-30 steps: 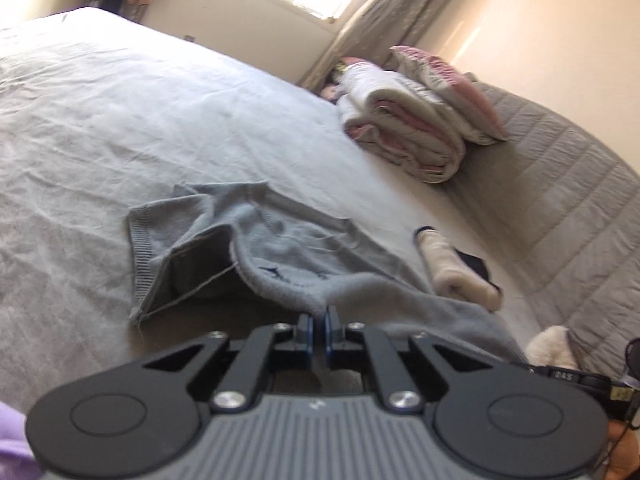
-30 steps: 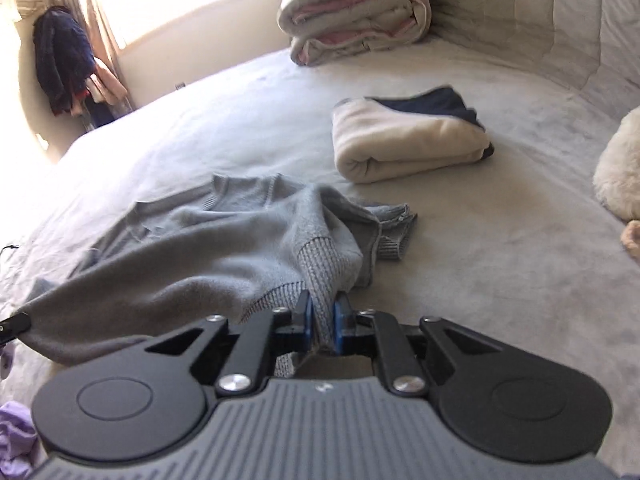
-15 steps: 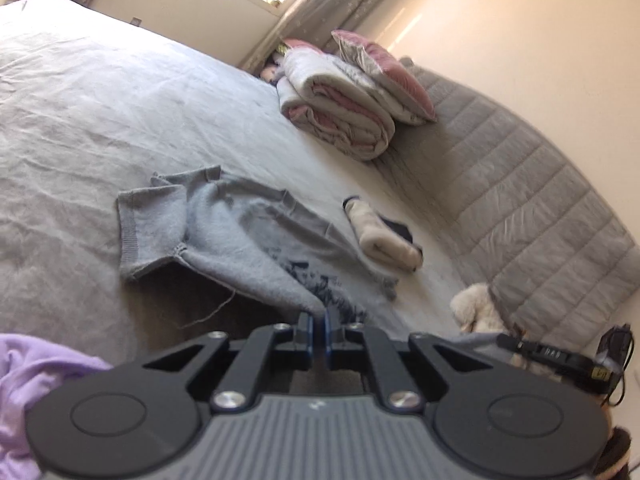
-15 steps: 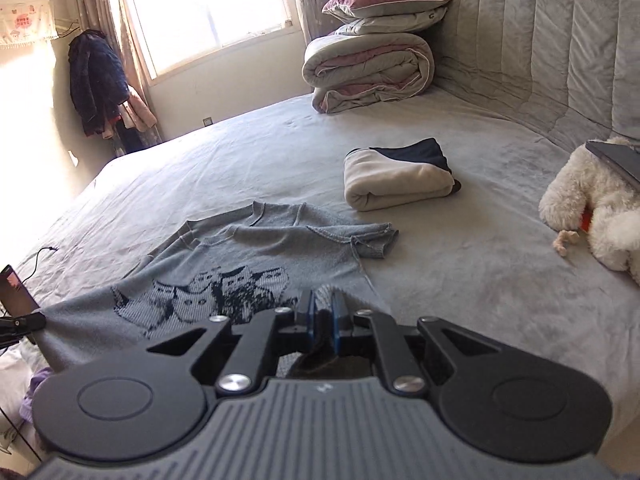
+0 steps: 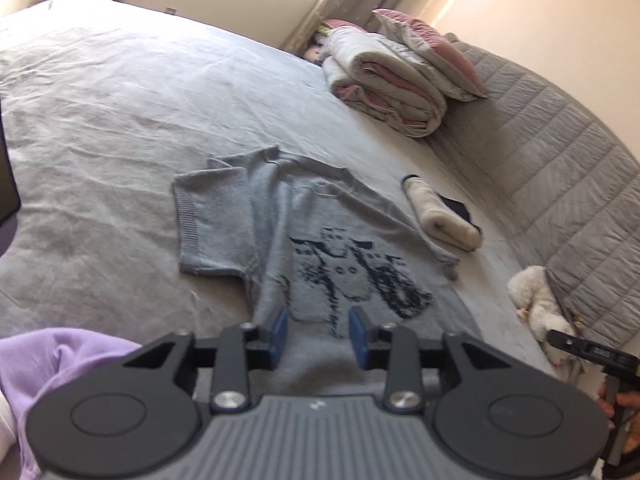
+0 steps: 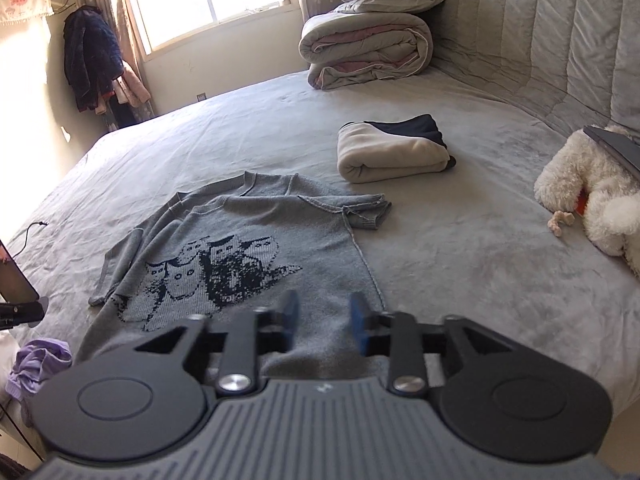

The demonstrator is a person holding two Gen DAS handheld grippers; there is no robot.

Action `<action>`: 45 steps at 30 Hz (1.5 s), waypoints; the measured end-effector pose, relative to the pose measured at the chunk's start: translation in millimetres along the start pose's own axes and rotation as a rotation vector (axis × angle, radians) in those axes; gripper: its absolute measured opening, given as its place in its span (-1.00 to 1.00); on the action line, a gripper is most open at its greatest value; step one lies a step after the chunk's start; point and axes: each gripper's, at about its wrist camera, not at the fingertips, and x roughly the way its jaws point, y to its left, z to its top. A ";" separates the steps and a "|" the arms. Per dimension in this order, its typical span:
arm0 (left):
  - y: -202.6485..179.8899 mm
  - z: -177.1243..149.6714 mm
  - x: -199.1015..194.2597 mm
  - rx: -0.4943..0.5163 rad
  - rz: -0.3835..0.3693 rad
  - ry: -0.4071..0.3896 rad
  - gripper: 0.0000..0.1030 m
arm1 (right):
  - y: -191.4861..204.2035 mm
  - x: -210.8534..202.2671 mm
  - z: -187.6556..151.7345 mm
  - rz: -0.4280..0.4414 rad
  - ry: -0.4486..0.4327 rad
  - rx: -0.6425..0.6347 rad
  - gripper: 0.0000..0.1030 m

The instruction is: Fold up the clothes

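A grey knit sweater [image 6: 248, 240] with a dark cat print lies spread flat, print up, on the grey bed [image 6: 460, 248]; it also shows in the left wrist view [image 5: 320, 248]. My left gripper [image 5: 318, 336] is open and empty over the sweater's hem. My right gripper [image 6: 324, 322] is open and empty over the hem's other end. One short sleeve [image 5: 212, 224] lies flat to the left, the other [image 6: 366, 210] is bunched at the right.
A folded cream and navy garment [image 6: 394, 150] lies beyond the sweater. A rolled duvet with pillows [image 6: 368, 50] is at the headboard. A white plush toy [image 6: 592, 196] lies at the right. A purple garment [image 5: 52, 364] sits at the near left edge.
Both grippers pulled the sweater's hem toward me, spreading it flat with the print up, then opened and let go.
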 end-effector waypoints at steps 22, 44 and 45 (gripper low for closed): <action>88.3 85.6 130.7 -0.042 0.299 -0.044 0.03 | 69.6 133.4 71.8 0.186 0.148 -0.064 -0.13; 96.3 94.6 153.3 0.129 0.355 -0.121 -0.96 | 200.2 346.8 115.4 0.322 0.093 -0.279 0.22; 93.3 96.3 150.9 0.160 0.407 -0.122 -0.96 | 204.3 350.7 115.5 0.324 0.087 -0.307 0.22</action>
